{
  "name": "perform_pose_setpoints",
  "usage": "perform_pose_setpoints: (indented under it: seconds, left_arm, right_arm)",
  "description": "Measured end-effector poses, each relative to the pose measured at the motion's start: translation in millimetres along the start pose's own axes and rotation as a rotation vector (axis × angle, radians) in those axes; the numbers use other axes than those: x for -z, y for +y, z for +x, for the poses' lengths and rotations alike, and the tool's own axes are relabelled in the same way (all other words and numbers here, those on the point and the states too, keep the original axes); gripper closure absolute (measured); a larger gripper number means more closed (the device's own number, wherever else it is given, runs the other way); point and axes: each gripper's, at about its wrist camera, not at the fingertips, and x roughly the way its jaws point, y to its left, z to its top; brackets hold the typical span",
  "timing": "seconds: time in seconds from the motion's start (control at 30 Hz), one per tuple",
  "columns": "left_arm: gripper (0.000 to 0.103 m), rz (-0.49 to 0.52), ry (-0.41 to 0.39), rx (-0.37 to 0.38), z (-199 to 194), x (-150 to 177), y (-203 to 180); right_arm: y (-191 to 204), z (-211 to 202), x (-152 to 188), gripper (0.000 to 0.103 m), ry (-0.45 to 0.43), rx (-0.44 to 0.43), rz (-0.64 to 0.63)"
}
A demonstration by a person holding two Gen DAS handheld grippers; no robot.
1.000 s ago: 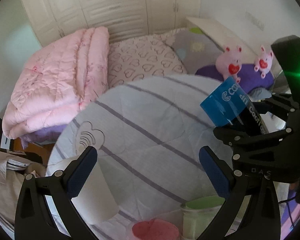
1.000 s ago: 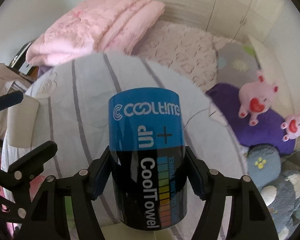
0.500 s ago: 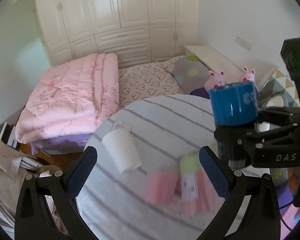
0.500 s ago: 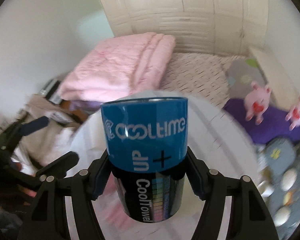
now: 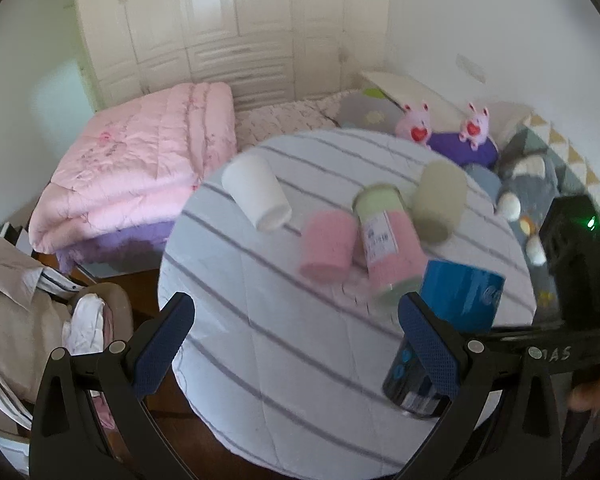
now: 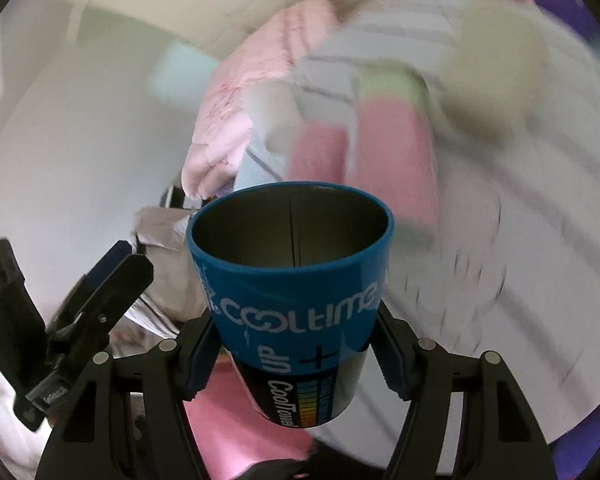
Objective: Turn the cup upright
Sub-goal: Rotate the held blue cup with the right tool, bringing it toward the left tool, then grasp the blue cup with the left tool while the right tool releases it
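Note:
My right gripper (image 6: 296, 356) is shut on a blue and black cup (image 6: 296, 300) printed COOLTIME. Its open mouth faces up and away from me, showing a grey inside. In the left wrist view the same cup (image 5: 456, 300) hangs tilted above the near right part of the round striped table (image 5: 300, 360), held by the right gripper (image 5: 540, 344). My left gripper (image 5: 296, 340) is open and empty, raised above the table's near edge. A white paper cup (image 5: 256, 192) lies on its side at the table's far left.
A pink cup (image 5: 328, 248), a pink and green cup with a label (image 5: 384, 240) and an olive cup (image 5: 440, 200) lie on their sides mid table. A pink quilt (image 5: 140, 168) lies on the bed behind. Clothes (image 5: 40, 320) are heaped at the left.
The right gripper has turned the blue cup over, so its mouth now faces up, and has lowered it. The left gripper has pulled up and back from the table.

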Motion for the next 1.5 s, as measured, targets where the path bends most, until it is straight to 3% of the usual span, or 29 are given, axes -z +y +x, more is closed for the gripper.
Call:
perform_pose_setpoints:
  seconds: [0.13,0.3,0.33,0.4,0.67,0.73,0.83,0.97,1.33,1.43,1.5]
  left_arm:
    - [0.0,0.028,0.028,0.023,5.8,15.4,-8.8]
    - [0.0,0.029,0.061,0.045,13.3,26.2,-15.7]
    - [0.0,0.024,0.066,0.052,14.2,27.1,-16.2]
    - [0.0,0.016,0.072,0.058,15.9,28.1,-18.5]
    - [0.0,-0.004,0.085,0.063,17.1,27.6,-25.1]
    - [0.0,0.0,0.095,0.065,18.6,27.5,-28.7]
    - [0.0,0.005,0.121,0.085,22.3,27.4,-38.4]
    - [0.0,0.022,0.141,0.119,23.1,28.1,-55.7]
    - [0.0,0.075,0.194,0.083,35.0,33.4,-94.7]
    - [0.0,0.07,0.218,0.071,41.5,36.0,-99.1]
    - [0.0,0.07,0.234,0.063,45.0,38.1,-101.2]
  right_arm:
    - [-21.7,23.4,26.8,0.035,0.016,-0.028,0.13]
    - [-45.2,41.6,23.0,0.035,0.039,-0.022,0.233]
    - [-47.9,43.0,24.6,0.034,0.047,-0.018,0.236]
    - [-48.6,43.6,23.1,0.021,0.051,-0.036,0.247]
    - [-46.7,27.4,9.1,0.021,0.013,-0.039,0.195]
    - [-53.7,21.4,25.1,0.021,0.004,-0.04,0.183]
    - [-44.8,12.3,21.9,0.021,-0.016,-0.031,0.159]
    - [-39.4,-9.2,21.6,0.021,-0.082,0.042,0.068]
    - [-26.6,-70.7,28.6,0.021,-0.342,0.397,-0.284]
    - [-33.0,-80.4,30.0,0.021,-0.373,0.48,-0.317]
    - [-40.0,-86.9,30.4,0.021,-0.378,0.49,-0.321]
